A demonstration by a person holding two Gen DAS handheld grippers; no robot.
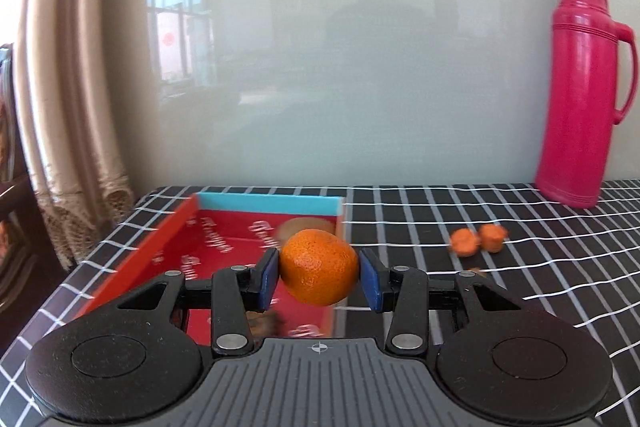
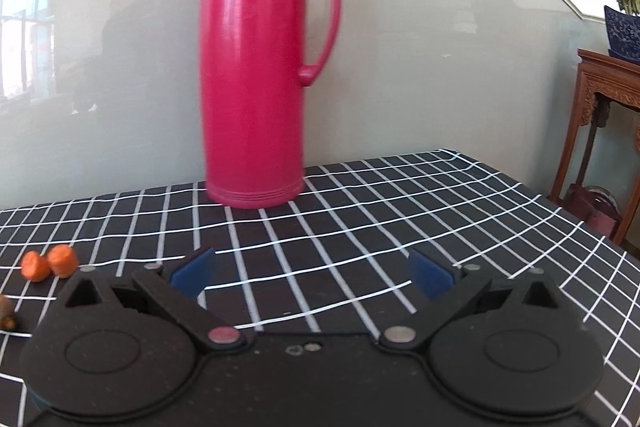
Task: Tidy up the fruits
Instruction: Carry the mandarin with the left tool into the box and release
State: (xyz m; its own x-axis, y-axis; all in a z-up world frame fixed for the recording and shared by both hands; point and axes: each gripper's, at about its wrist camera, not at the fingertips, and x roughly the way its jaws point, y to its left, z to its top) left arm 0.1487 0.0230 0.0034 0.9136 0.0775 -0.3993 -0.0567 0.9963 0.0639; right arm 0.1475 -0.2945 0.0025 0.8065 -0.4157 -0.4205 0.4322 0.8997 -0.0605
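Left wrist cam sits low behind its own fingers, looking fwd and slightly down across the checked tablecloth (image 1: 520,227) toward the pale wall (image 1: 360,67) — red box (image 1: 224,239) close ahead, left of centre. Right wrist cam has the same low fwd tilt, nearer the wall. Both share the pink thermos (image 1: 580,87) and two small orange pieces (image 1: 478,241) — thermos far right in left view, centre and near in right.

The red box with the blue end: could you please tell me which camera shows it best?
The left wrist view shows it best: the red box lies open on the checked tablecloth, behind the orange held in the left tool. The right wrist view does not show the box at all.
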